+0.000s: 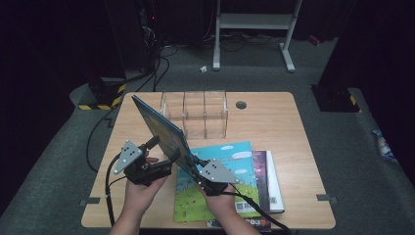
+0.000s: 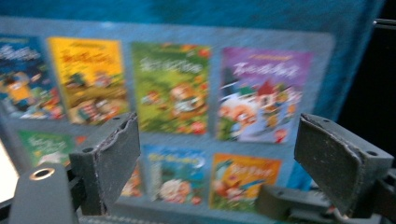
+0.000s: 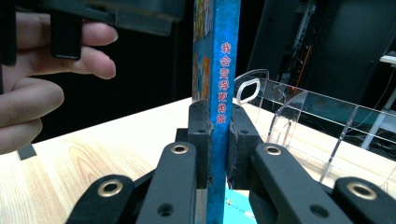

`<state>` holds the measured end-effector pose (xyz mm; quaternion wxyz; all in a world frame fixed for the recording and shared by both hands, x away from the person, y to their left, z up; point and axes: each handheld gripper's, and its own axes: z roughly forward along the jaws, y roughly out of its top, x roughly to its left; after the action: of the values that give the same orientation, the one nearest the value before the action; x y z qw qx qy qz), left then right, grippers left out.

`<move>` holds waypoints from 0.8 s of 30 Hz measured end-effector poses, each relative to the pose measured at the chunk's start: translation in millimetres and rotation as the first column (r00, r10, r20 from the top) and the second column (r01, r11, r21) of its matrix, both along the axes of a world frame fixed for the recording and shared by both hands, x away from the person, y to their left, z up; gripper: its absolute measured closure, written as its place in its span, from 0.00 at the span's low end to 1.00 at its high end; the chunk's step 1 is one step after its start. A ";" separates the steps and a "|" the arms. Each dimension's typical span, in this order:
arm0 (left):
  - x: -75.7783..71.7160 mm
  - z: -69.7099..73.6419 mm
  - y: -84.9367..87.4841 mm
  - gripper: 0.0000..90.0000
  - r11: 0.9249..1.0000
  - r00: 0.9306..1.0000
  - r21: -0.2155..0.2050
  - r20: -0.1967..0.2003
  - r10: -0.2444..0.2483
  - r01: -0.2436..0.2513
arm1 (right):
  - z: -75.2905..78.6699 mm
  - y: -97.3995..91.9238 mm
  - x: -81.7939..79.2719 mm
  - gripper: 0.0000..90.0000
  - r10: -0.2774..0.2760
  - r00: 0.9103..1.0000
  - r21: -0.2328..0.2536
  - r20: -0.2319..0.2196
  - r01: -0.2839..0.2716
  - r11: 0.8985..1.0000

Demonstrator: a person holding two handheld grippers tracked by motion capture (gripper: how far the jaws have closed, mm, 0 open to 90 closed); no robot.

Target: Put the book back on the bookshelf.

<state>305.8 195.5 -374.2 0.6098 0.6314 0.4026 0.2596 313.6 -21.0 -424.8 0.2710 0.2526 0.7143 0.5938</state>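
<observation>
Tongs status: right tongs (image 3: 218, 135) clamped on the spine of a blue picture book (image 1: 161, 132), pads pressed to either side near its lower end; book held upright and tilted above the wooden tabletop (image 1: 274, 122), clear of the surface. Left tongs (image 1: 156, 164) spread wide, nothing between the jaws; in the left gripper view the book's back cover (image 2: 187, 93), with its grid of small cover thumbnails, stands just beyond the pads, not touched.

Progress, judged from the layout: one book lifted off the stack and stood on edge, held by the right tongs alone. Clear acrylic book rack (image 1: 195, 115) with its dividers sits at the far side of the tabletop; all visible slots look empty, so no book is filed yet.

Remaining: carry the upright book to the rack and lower it into a slot. On the tabletop near the person a second blue-and-green picture book (image 1: 220, 196) lies flat, with a dark-covered book (image 1: 260, 176) partly beneath it at its right edge, and possibly another under that near the front edge. Early stage.

Small item: round cable grommet (image 1: 241, 105) beside the rack.
</observation>
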 end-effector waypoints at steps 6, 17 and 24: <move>0.0 3.9 -7.8 0.15 1.000 1.000 0.009 0.006 -0.005 0.005 | -0.9 3.1 -0.8 0.91 0.000 1.000 -0.005 0.006 0.000 1.000; -0.2 4.9 -9.7 0.16 1.000 1.000 0.004 -0.016 0.007 -0.007 | -2.3 5.1 -0.9 0.91 -0.018 1.000 0.002 0.004 0.018 1.000; -9.3 6.2 -12.7 0.16 0.998 0.998 0.011 -0.023 0.060 -0.060 | -3.5 8.2 -3.9 0.90 -0.025 0.999 -0.009 0.028 0.025 1.000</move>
<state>296.5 182.8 -368.1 0.5939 0.6250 0.4270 0.2726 309.7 -12.8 -428.3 0.2897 0.2519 0.7101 0.5903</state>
